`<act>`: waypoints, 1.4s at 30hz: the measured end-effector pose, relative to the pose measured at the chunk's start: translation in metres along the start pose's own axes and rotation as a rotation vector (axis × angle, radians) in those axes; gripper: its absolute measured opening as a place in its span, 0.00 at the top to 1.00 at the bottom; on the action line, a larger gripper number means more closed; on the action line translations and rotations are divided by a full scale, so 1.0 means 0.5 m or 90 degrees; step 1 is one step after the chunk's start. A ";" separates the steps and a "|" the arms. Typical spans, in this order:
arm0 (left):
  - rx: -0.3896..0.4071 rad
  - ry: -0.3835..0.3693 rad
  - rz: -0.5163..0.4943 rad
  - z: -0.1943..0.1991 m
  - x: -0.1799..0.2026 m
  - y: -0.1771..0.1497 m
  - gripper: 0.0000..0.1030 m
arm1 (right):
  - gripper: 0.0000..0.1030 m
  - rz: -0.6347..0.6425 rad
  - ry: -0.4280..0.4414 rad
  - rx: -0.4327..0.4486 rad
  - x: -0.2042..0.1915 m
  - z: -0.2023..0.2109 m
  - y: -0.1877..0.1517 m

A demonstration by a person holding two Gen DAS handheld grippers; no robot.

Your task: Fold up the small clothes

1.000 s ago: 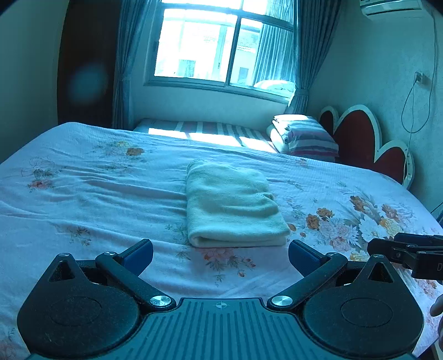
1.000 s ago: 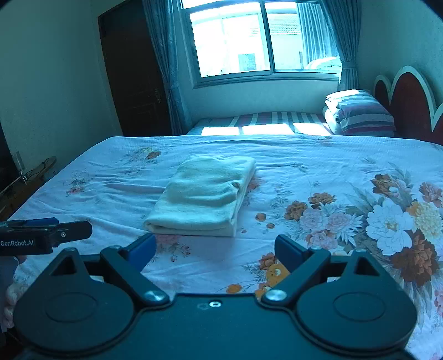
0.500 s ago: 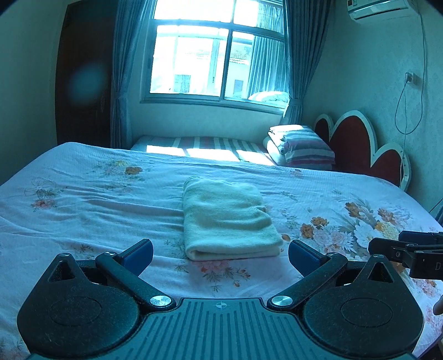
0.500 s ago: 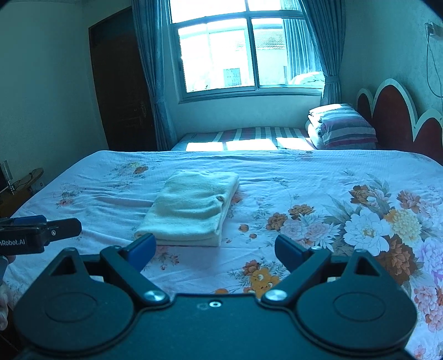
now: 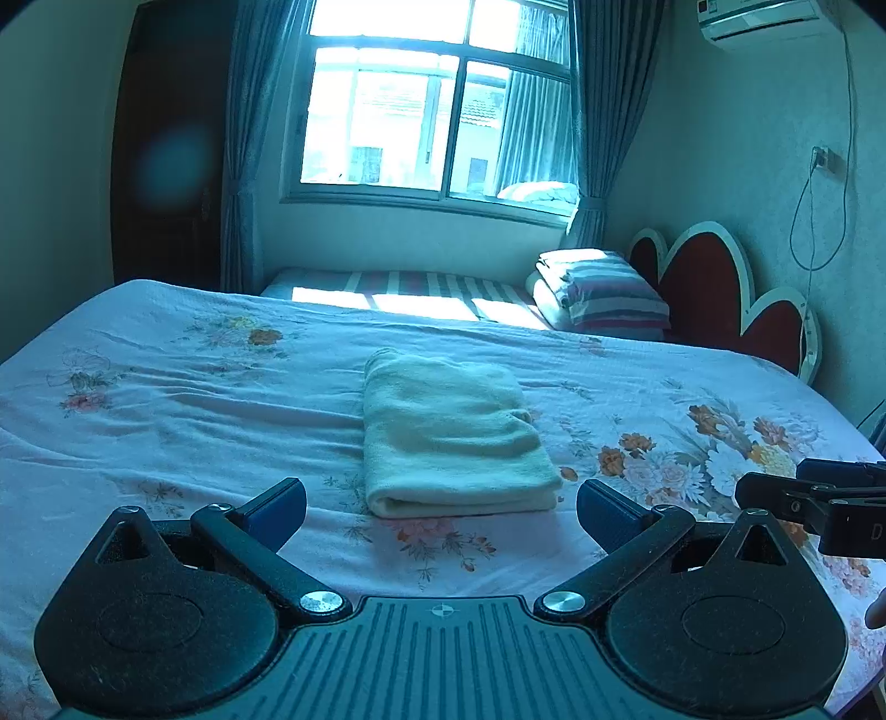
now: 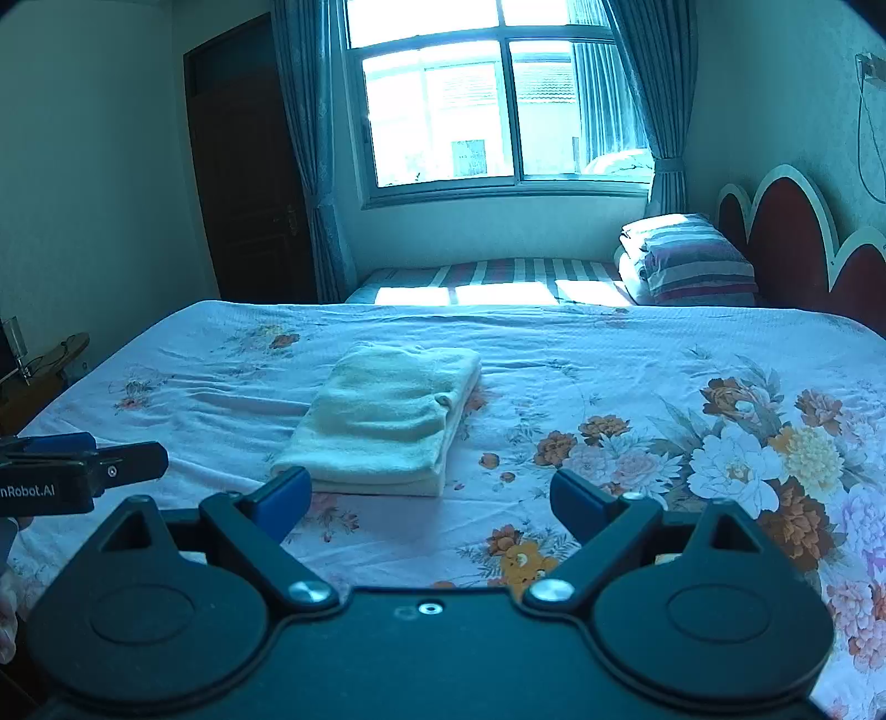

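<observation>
Only the right wrist view shows the dark door (image 6: 249,183); only the left shows the air conditioner (image 5: 775,16), cut off; the folded cloth (image 5: 448,437) lies on the floral bedsheet (image 5: 166,399), ahead of left gripper (image 5: 441,507) and right gripper (image 6: 431,501), both spread wide, empty.

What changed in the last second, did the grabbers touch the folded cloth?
No touching. Both the left gripper and right gripper backed away and tipped up, showing more window. The folded cream cloth stayed flat on the flowered bedspread, and both grippers stayed open and empty.
</observation>
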State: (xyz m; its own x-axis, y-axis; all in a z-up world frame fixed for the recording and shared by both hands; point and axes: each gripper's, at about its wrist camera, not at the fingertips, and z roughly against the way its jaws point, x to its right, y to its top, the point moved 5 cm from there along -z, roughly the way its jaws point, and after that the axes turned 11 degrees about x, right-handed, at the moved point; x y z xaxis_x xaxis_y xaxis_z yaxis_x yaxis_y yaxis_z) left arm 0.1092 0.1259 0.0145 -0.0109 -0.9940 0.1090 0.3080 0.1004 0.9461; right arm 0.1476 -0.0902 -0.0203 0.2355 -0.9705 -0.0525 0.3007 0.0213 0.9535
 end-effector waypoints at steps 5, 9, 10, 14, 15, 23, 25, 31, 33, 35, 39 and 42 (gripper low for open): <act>0.000 -0.005 -0.004 -0.004 0.008 0.001 0.00 | 0.10 0.007 -0.005 0.005 0.003 0.002 0.003; -0.002 -0.008 -0.003 -0.005 0.012 0.001 0.00 | 0.09 0.004 -0.007 0.003 0.006 0.001 0.002; -0.003 -0.009 -0.004 -0.006 0.012 0.001 0.00 | 0.09 0.004 -0.007 0.003 0.007 0.001 0.002; -0.003 -0.010 -0.006 -0.008 0.015 0.002 0.00 | 0.09 0.003 -0.007 0.003 0.008 0.001 0.002; -0.002 -0.010 -0.007 -0.008 0.015 0.002 0.00 | 0.09 0.003 -0.007 0.003 0.009 0.001 0.002; -0.004 -0.015 -0.009 -0.007 0.017 0.002 0.00 | 0.09 0.001 -0.011 0.004 0.010 -0.001 0.003; -0.004 -0.016 -0.008 -0.006 0.015 0.001 0.00 | 0.09 -0.001 -0.010 0.005 0.011 0.000 0.004; -0.005 -0.017 -0.007 -0.004 0.013 0.001 0.00 | 0.09 0.001 -0.009 0.014 0.005 0.005 0.009; -0.005 -0.018 -0.007 -0.003 0.011 0.000 0.00 | 0.09 0.001 -0.009 0.015 0.002 0.005 0.010; -0.005 -0.018 -0.007 -0.003 0.010 -0.001 0.00 | 0.09 0.001 -0.008 0.015 0.001 0.005 0.010; -0.005 -0.018 -0.007 -0.003 0.010 -0.001 0.00 | 0.09 0.003 -0.006 0.013 -0.005 0.005 0.009; -0.004 -0.018 -0.007 -0.001 0.008 -0.001 0.00 | 0.09 0.006 -0.005 0.012 -0.008 0.004 0.010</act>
State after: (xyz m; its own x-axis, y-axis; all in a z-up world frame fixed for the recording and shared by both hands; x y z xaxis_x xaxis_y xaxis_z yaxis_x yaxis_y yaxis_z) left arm 0.1095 0.1220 0.0145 -0.0415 -0.9933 0.1078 0.3135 0.0895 0.9454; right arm 0.1463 -0.0865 -0.0146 0.2317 -0.9719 -0.0412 0.2810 0.0263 0.9594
